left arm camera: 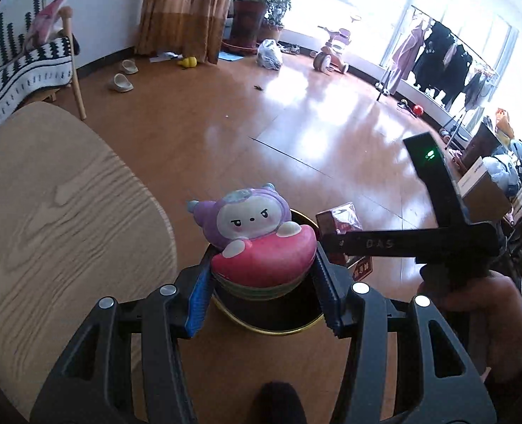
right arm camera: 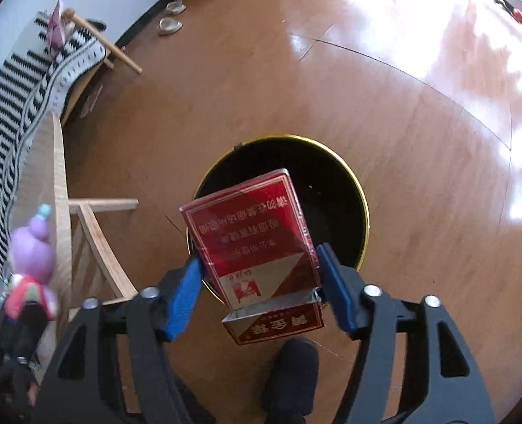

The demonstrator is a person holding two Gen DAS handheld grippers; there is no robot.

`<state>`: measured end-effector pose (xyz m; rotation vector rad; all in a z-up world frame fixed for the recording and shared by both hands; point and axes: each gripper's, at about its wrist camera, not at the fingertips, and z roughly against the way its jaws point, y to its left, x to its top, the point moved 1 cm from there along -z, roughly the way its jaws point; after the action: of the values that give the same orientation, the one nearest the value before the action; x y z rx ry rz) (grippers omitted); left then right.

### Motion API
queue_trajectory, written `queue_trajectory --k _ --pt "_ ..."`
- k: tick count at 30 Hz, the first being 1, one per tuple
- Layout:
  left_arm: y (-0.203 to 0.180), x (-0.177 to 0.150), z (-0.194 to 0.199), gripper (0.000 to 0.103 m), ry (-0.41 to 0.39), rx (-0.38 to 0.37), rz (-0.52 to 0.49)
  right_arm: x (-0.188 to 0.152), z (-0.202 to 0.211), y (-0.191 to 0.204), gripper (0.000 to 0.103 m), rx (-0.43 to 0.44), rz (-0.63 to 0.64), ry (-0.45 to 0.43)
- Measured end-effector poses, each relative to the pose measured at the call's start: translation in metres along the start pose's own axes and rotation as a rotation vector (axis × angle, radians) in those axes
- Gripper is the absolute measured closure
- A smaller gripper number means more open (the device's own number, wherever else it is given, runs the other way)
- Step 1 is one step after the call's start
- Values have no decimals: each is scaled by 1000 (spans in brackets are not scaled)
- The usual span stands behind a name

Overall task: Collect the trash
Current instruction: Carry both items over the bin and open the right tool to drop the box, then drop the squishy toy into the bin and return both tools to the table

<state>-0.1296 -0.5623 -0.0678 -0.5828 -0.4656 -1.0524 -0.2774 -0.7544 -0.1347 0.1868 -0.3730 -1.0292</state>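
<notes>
The left gripper (left arm camera: pixel 262 275) was clamped on the toy (left arm camera: pixel 257 243), held directly above the bin (left arm camera: pixel 285 328). The right gripper (right arm camera: pixel 257 282) was spread, pads apparently clear of the pack (right arm camera: pixel 252 240), which hung between them, long axis pointing into the bin (right arm camera: pixel 361 212) directly below.

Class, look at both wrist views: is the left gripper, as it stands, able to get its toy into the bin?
Probably yes. The left gripper, jaws shut on the squishy toy, hangs right over the open bin. The right gripper and its red cigarette pack crowd the same opening, but space remains.
</notes>
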Motion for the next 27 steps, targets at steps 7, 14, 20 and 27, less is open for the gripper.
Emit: queue_trajectory --k 7,14,20,27 --pt "-27 10 -38 52 43 -44 -24 1 31 -28 20 6 -78 -91" --pt "-40 9 -59 21 41 -58 -36 1 53 -37 17 33 -117 -151" --pt "-25 14 -32 18 10 -56 2 -4 67 -14 16 56 -97 -194" --pt "50 -3 64 10 -79 61 108 -18 64 90 16 94 97 -180"
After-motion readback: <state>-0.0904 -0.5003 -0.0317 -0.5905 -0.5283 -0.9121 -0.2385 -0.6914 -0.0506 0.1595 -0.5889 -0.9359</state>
